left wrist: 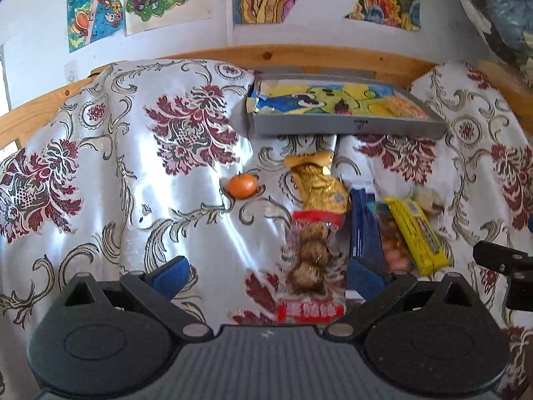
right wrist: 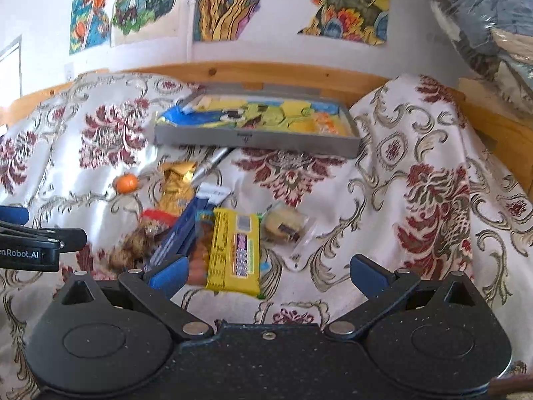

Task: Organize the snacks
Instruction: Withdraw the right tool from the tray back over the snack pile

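**Snacks left scattered on patterned cloth, both grippers held open above them**

Snacks were pictured lying loose on a floral satin cloth [left wrist: 160, 200], short of a grey tray [left wrist: 346, 126] set at the back against a wooden rail [left wrist: 299, 56]. A large blue and yellow bag [left wrist: 333, 100] had already been laid in the tray.

The left gripper [left wrist: 266, 275] was held with its jaws spread wide around a clear packet of brown round pieces [left wrist: 313, 253], nothing gripped. The right gripper [right wrist: 266, 275] was likewise held open and empty, a yellow bar [right wrist: 233, 253] lying just ahead of its left blue pad. Nearby were seen a gold wrapper [left wrist: 319, 183], a dark blue packet [left wrist: 363, 230], a bag of orange pieces [left wrist: 394, 243] tucked partly under the yellow bar, a small wrapped pastry [right wrist: 283, 226], and a mandarin [left wrist: 242, 185] set apart to the left.

The packets were judged light, thin and crinkly, with slick film likely to slide on the satin. The clear packet was best taken across its flat sealed end, so that the brittle-looking contents would not be crushed. The yellow bar appeared stiffer and could be pinched across its narrow width. The mandarin, round and soft-skinned, was thought liable to roll and would call for a gentle squeeze at its middle.
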`<state>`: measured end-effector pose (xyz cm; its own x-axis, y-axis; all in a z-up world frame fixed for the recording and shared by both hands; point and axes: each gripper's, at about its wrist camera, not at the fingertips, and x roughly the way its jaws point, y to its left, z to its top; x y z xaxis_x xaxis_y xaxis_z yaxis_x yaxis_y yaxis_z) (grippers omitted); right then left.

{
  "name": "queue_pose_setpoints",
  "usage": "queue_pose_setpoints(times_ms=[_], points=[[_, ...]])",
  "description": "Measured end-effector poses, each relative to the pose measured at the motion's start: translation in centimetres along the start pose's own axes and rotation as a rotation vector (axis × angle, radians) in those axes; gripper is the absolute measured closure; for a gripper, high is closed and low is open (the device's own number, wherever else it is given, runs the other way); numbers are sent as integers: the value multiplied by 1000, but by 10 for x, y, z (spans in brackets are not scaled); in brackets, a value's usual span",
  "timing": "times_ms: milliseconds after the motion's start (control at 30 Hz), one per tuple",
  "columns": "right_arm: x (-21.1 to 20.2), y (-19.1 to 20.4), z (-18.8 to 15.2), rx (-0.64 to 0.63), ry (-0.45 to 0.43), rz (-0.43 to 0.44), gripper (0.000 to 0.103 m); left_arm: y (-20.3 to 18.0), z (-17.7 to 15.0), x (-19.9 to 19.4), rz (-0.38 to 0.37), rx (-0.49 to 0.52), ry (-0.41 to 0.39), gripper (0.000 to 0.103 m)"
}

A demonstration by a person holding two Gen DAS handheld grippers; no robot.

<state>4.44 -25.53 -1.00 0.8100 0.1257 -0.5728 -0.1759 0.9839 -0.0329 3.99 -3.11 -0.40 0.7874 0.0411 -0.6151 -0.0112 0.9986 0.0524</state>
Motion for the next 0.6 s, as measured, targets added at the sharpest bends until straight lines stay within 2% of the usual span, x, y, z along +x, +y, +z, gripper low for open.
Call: queue_pose_setpoints(times_ms=[233, 433, 600], points=[[12, 3, -2, -11, 66, 7, 1, 0, -5, 7, 11, 1, 35, 1], [16, -4, 0, 24, 88, 8, 1, -3, -4, 7, 21, 14, 25, 1], [28, -12, 4, 72, 129, 62, 1, -9, -5, 9, 28, 52, 15, 1]])
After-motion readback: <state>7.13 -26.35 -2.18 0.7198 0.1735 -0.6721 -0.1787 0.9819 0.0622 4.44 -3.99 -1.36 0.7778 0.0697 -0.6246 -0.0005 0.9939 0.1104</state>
